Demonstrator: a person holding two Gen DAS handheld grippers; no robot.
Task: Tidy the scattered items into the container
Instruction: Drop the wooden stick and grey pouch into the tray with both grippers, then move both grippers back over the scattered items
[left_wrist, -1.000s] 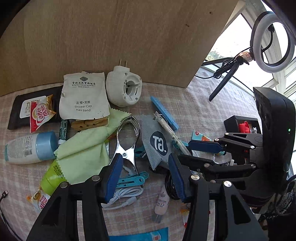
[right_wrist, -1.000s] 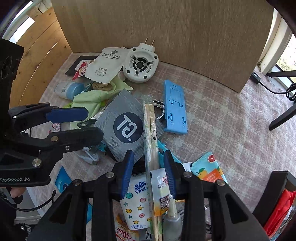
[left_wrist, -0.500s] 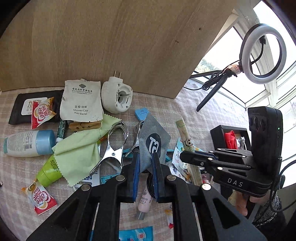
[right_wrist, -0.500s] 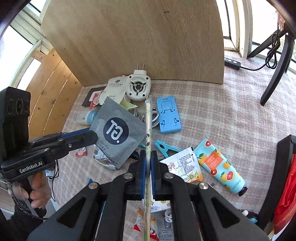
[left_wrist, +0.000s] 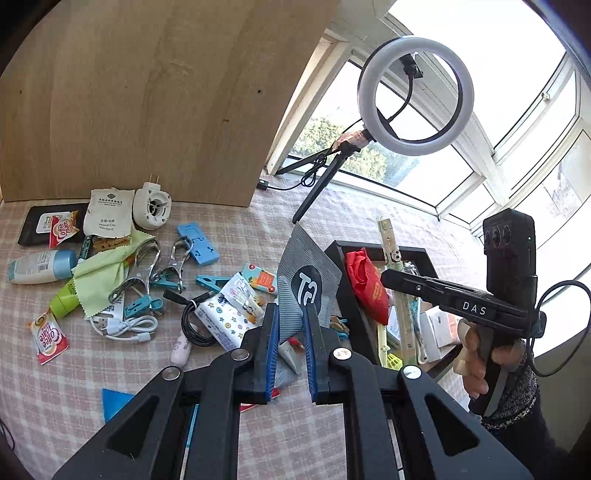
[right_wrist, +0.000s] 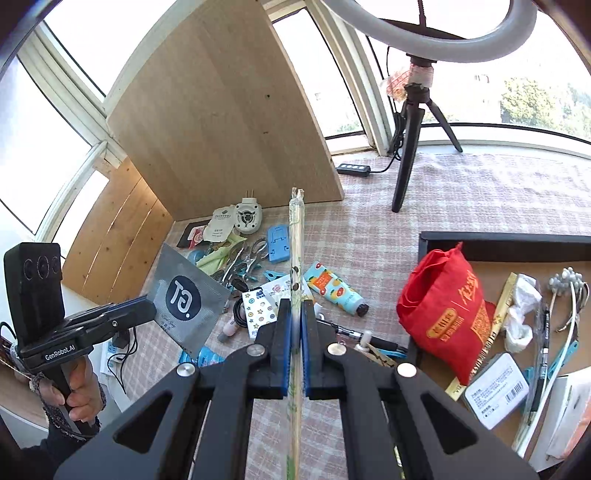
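My left gripper (left_wrist: 290, 317) is shut on a grey sachet (left_wrist: 304, 280) with a dark round logo and holds it in the air beside the black container (left_wrist: 334, 249); the sachet also shows in the right wrist view (right_wrist: 184, 295). My right gripper (right_wrist: 295, 314) is shut on a long wrapped pair of chopsticks (right_wrist: 296, 236), held above the table. In the left wrist view the chopsticks (left_wrist: 391, 247) hang over the container. The container (right_wrist: 498, 240) holds a red bag (right_wrist: 447, 310) and several small items.
Many items lie scattered on the checked cloth: a white plug-in device (left_wrist: 152, 206), a shower cap packet (left_wrist: 109, 216), a green cloth (left_wrist: 101, 271), metal clamps (left_wrist: 136, 273), a blue phone stand (left_wrist: 195, 247), a tissue pack (left_wrist: 225, 321), an orange-print tube (right_wrist: 334, 288). A ring light on a tripod (left_wrist: 415, 92) stands behind.
Both grippers have lifted and swung right toward the black container, carrying the sachet and the chopsticks. The chopsticks now hang over the container.
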